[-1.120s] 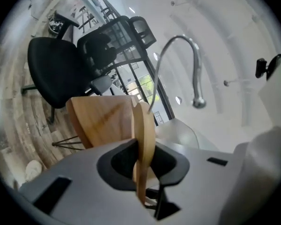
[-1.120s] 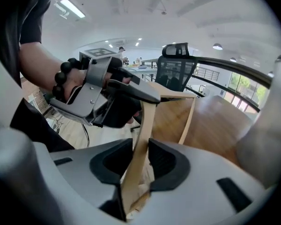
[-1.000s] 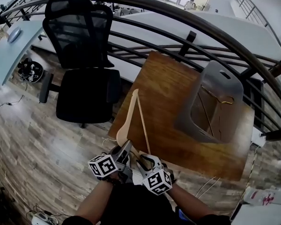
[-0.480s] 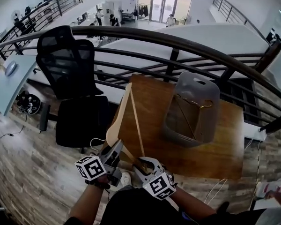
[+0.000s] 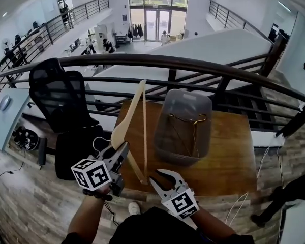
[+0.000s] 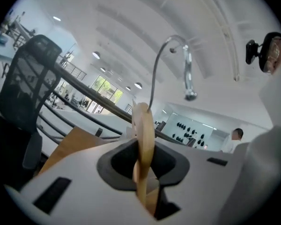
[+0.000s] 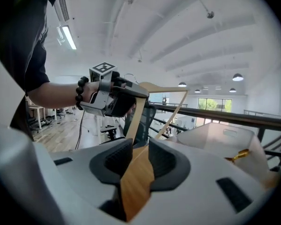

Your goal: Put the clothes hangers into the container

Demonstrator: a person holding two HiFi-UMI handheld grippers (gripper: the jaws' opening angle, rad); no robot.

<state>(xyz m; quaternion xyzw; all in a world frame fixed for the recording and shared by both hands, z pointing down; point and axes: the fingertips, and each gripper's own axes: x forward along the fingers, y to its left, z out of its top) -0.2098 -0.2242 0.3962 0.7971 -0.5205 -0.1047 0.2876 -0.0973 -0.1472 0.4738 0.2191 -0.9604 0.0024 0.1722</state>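
Observation:
A wooden clothes hanger [image 5: 138, 109] is held up in the air over the table's near left edge, pointing away from me. My left gripper [image 5: 122, 150] is shut on it near its metal hook [image 6: 177, 54]. My right gripper [image 5: 156, 179] has the hanger's lower wooden arm [image 7: 137, 179] between its pads, and its jaws are closing on it. The grey container [image 5: 177, 132] stands on the wooden table [image 5: 230, 154] just right of the hanger. Another hanger with a gold hook [image 5: 195, 120] lies inside it.
A dark curved railing [image 5: 193, 64] runs behind the table. A black office chair [image 5: 55, 96] stands on the wood floor to the left. In the right gripper view, the left gripper [image 7: 114, 97] and a forearm hold the hanger ahead, with the container [image 7: 216, 138] to the right.
Both grippers have carried the hanger up and to the right, nearer the container. The head view has tilted up, so the table and container now sit lower in the frame.

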